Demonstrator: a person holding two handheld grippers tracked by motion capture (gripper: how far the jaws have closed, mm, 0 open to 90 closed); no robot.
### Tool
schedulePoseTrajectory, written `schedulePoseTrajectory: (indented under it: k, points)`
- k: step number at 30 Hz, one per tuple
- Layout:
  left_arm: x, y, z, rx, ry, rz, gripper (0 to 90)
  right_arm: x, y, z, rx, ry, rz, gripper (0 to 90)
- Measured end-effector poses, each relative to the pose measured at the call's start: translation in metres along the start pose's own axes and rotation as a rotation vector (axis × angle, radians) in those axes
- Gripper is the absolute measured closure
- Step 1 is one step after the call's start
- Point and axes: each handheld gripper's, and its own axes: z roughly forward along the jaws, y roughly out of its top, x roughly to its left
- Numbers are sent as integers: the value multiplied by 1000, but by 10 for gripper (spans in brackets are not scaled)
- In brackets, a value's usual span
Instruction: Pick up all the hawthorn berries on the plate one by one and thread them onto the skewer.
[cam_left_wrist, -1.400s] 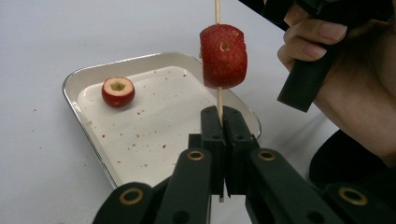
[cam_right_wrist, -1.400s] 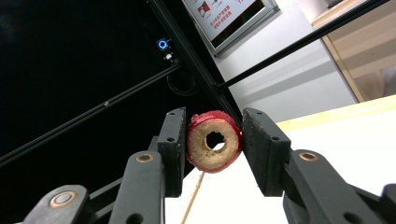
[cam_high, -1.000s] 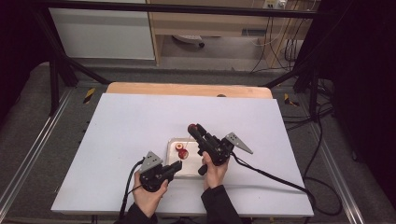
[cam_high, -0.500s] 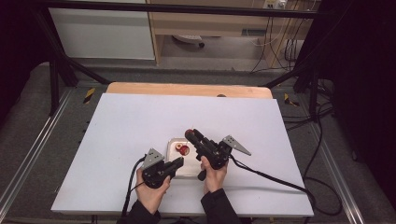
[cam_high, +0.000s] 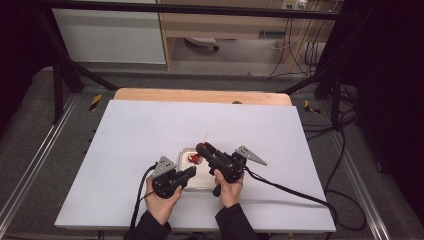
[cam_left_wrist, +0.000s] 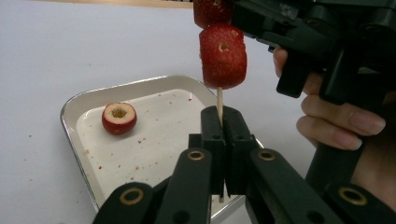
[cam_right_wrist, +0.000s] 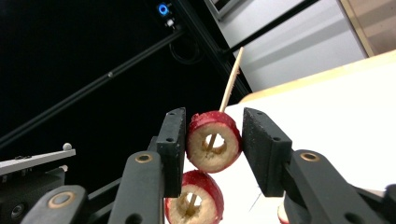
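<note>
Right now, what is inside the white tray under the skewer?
The white tray holds one cored red fruit piece and red crumbs. Its near corner is covered by the left gripper, which is shut on the skewer.

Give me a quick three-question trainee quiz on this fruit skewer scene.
1. True or false: the left tool is shut on the skewer.
2. How many fruit pieces lie in the tray? A) none B) one C) three
3. What sits between the right tool's pads?

Key:
1. True; its pads clamp the stick below the fruit.
2. B; one cored piece lies there.
3. The upper fruit piece on the skewer, with the lower piece just beneath it.
</note>
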Motion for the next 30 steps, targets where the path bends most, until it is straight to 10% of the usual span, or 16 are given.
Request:
schedulePoseTrajectory:
  k: [6,12,30]
  points:
    - [16,-5,-16,13,-1,38,886,0,12,-5,57,-40,-50,399]
    - [41,-10,-42,43,33,74,885,-7,26,-11,254,-99,-136,179]
    - [66,-22,-63,172,20,141,884,-18,31,6,709,-196,-344,28]
